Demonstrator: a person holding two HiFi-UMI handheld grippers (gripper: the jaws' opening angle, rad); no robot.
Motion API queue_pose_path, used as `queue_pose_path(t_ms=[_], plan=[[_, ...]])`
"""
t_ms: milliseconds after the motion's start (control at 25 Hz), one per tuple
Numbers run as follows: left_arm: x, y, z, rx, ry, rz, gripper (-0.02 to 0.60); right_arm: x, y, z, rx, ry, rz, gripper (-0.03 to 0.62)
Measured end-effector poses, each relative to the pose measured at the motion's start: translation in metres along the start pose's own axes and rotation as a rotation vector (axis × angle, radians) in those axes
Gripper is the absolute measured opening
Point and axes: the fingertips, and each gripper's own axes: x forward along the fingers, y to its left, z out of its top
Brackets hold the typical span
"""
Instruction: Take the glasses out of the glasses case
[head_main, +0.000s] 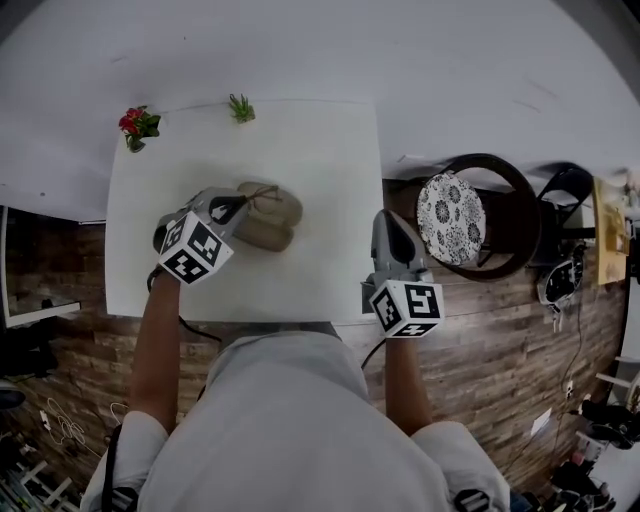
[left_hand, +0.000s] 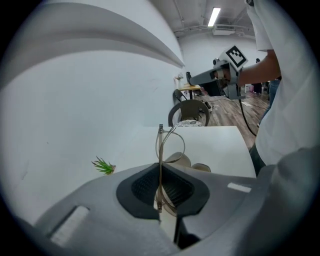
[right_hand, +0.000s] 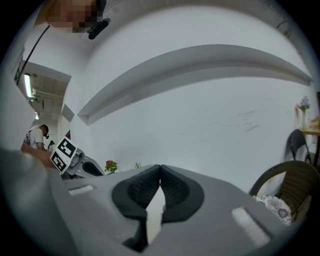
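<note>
Now that the left gripper (left_hand: 160, 170) fingers (left_hand: 142, 186) pinch the glasses (left_hand: 171, 142) above the glasses case (head_main: 270, 219), it's basically done, with the right gripper (right_hand: 160, 171) squeezed together on nothing.

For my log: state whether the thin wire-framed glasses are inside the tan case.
Out: the left gripper is shut on the thin wire-framed glasses, clear of the open tan case.

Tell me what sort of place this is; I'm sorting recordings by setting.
Likely an office or studio room: white table against a plain wall, wood-look floor, ceiling strip light.
</note>
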Motion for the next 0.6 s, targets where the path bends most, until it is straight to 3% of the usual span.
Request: queue_pose_path(t_ms=[200,600], plan=[[-0.032,0.018,0.005,-0.062,-0.059,0.147,0.02,0.002,0.005,0.01,-0.007,-0.01,0.015,0.003],[-0.1,0.043,0.009,-0.159,-0.181,0.373,0.02,0.002,0.024,0.026,-0.039,-0.029,0.046,0.003]])
